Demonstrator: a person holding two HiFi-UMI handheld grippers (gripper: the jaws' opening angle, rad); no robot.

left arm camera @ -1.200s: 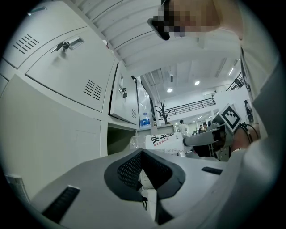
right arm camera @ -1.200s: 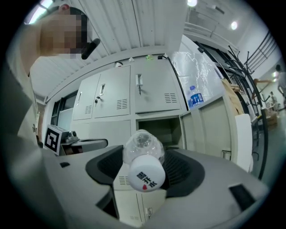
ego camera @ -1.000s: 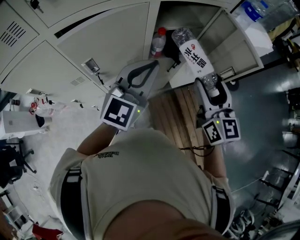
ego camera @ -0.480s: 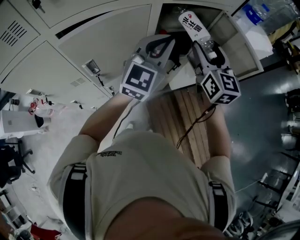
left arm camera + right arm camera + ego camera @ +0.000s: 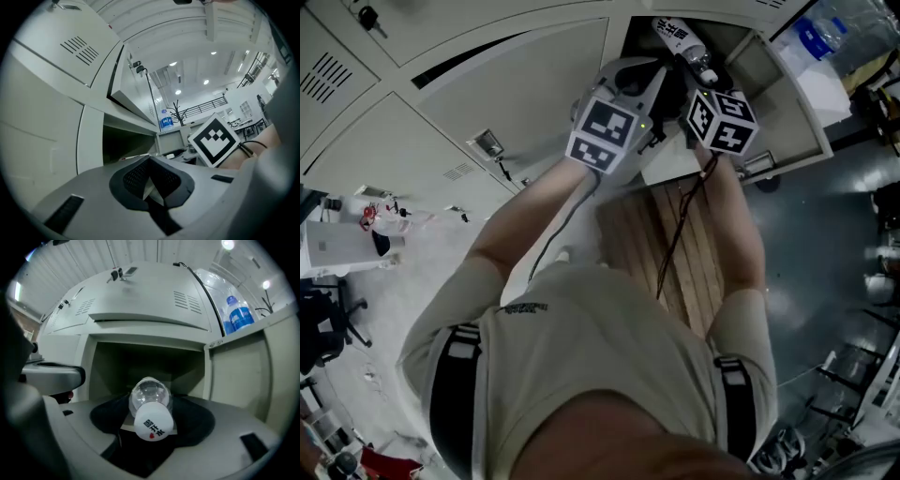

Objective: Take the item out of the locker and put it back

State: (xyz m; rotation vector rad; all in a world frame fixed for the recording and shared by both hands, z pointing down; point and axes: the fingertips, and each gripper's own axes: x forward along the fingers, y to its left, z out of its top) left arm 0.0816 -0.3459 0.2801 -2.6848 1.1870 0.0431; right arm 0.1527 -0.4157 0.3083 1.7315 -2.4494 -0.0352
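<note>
- Gripping the bottle [image 5: 151, 405] near its cap, our right tongs [image 5: 697, 69] hold it at the mouth of the open locker compartment [image 5: 110, 363], upper middle of the head view.
- Our left tongs [image 5: 151, 181] are pinched together, empty.
- Whether the bottle is on its way out or back in, we cannot tell; it is not set down inside.

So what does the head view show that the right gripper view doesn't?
Only the head view shows the person's beige shirt, the wooden boards on the floor and the grippers' marker cubes. Only the right gripper view shows the white cap end-on and looks straight into the open compartment. Both show the clear bottle clamped in the right gripper, the left gripper beside it, and a blue-labelled bottle off to the right.
</note>
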